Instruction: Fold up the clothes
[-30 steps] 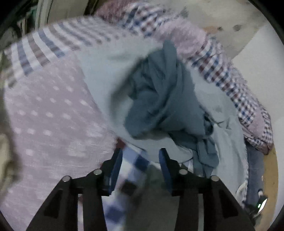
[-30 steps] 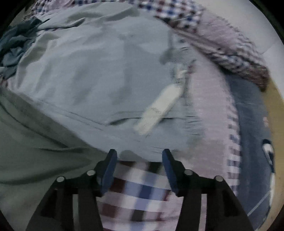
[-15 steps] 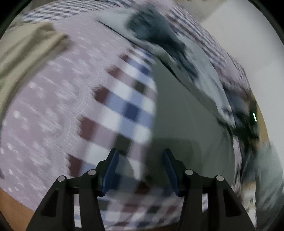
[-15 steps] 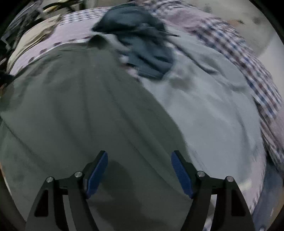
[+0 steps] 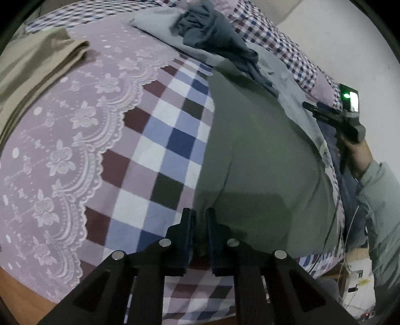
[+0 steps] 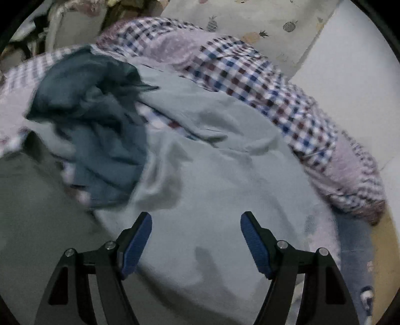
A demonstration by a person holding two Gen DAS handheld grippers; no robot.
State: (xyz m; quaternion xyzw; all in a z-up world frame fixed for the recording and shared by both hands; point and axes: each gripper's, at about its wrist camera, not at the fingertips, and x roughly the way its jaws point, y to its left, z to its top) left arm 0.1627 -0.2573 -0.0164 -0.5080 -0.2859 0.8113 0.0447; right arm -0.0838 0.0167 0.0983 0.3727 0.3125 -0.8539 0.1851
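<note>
A grey-green garment (image 5: 262,160) lies spread flat on the checked bedsheet (image 5: 160,150). My left gripper (image 5: 199,222) is shut on its near left corner, low at the bed's front edge. Beyond it lies a light grey-blue garment (image 6: 225,175) with a crumpled dark teal garment (image 6: 95,130) on its left part. My right gripper (image 6: 196,237) hovers wide open over the light grey-blue garment with nothing between its fingers. In the left wrist view the right gripper (image 5: 310,107) shows at the far right, held by a hand (image 5: 360,155) in a pale sleeve.
A folded khaki cloth (image 5: 37,65) rests on the lilac lace cover (image 5: 62,155) at the left. A bunched checked quilt (image 6: 250,75) and a pineapple-print pillow (image 6: 250,22) lie along the white wall. A denim piece (image 6: 355,245) sits at the right edge.
My left gripper has closed on the grey-green garment's corner; it was open before. The right gripper has swung from over the grey-green garment to over the light grey-blue one, still open.
</note>
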